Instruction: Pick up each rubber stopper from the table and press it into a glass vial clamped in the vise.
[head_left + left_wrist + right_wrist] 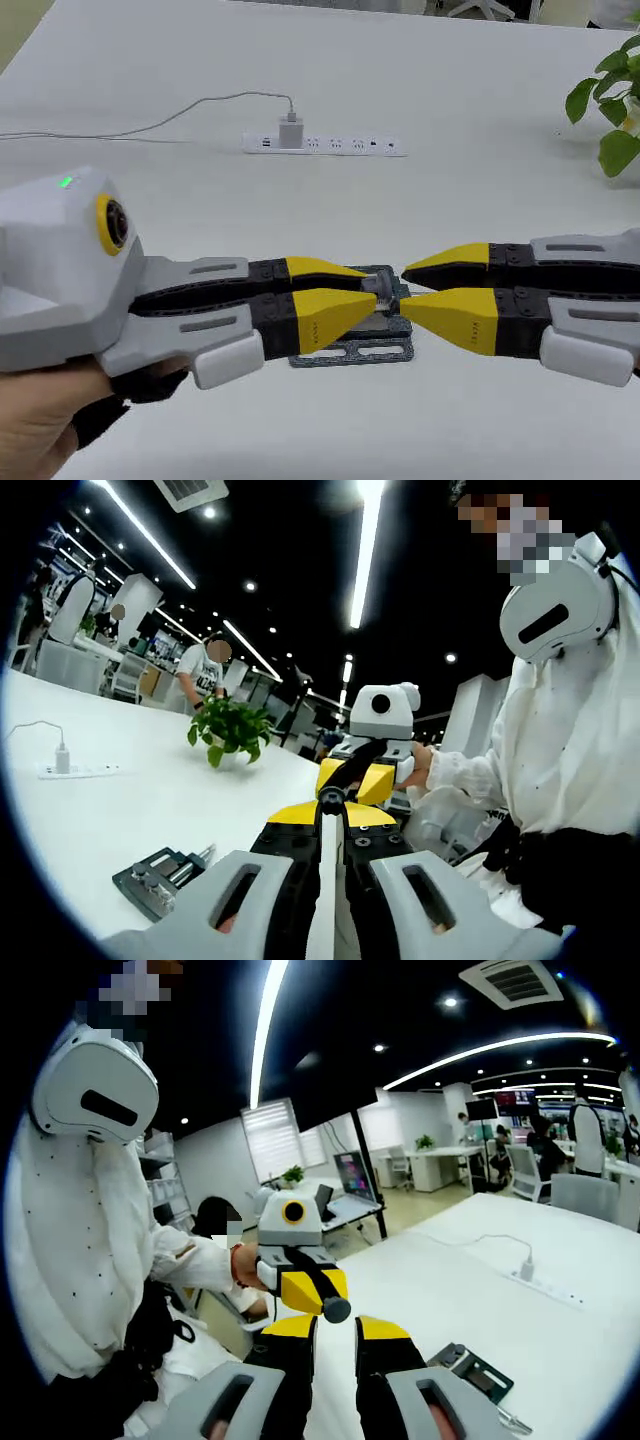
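Hovering over vise (352, 350), left claw (372, 287) (facing right claw (402, 289)).

Yellow-tipped tongs (372, 287), white dotted blouse (570, 750)

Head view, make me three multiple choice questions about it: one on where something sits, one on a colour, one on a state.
1. Where is the vise?
A. Beside the potted plant
B. On the table, below where the left tongs and right tongs face each other tip to tip
C. In a person's hand

2. What colour are the tips of both tongs?
A. Red
B. Yellow
C. Green

3. What is the state of the white charger?
A. Plugged into the power strip
B. Lying loose on the table
C. Held in the tongs

Answers:
1 B, its dark base shows under the facing tips.
2 B, both pairs end in yellow wedges.
3 A, it stands in the strip with its cable trailing left.
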`<act>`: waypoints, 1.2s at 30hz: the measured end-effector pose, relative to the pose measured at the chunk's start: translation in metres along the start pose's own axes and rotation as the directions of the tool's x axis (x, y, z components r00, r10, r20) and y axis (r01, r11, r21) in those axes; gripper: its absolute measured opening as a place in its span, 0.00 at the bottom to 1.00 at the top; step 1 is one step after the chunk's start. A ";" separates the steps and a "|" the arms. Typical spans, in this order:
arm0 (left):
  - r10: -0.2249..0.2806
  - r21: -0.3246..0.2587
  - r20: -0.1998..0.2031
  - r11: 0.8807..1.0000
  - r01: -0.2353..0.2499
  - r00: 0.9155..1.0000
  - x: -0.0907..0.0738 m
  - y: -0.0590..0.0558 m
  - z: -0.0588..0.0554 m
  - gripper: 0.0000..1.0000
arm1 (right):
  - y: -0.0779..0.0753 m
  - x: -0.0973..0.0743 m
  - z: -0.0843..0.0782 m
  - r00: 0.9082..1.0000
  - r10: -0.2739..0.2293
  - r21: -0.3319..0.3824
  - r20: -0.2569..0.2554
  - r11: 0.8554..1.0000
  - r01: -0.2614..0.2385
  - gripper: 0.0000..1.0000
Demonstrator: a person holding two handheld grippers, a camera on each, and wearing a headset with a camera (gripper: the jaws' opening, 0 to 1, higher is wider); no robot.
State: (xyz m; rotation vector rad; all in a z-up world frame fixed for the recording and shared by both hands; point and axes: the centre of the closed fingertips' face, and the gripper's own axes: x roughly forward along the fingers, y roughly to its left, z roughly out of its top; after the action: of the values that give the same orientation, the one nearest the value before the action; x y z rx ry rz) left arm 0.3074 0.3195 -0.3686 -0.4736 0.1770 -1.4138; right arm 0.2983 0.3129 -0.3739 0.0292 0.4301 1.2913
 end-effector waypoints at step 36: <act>-0.133 -0.082 0.066 0.987 0.138 0.989 0.001 -0.025 0.011 0.03 | 0.019 -0.004 0.016 0.987 0.140 0.021 0.077 0.990 -0.142 0.06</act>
State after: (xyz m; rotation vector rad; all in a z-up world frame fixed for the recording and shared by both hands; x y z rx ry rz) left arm 0.2894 0.3184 -0.3477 -0.6080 0.1601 -1.5272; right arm 0.2850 0.3184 -0.3526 0.1328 0.3857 1.4190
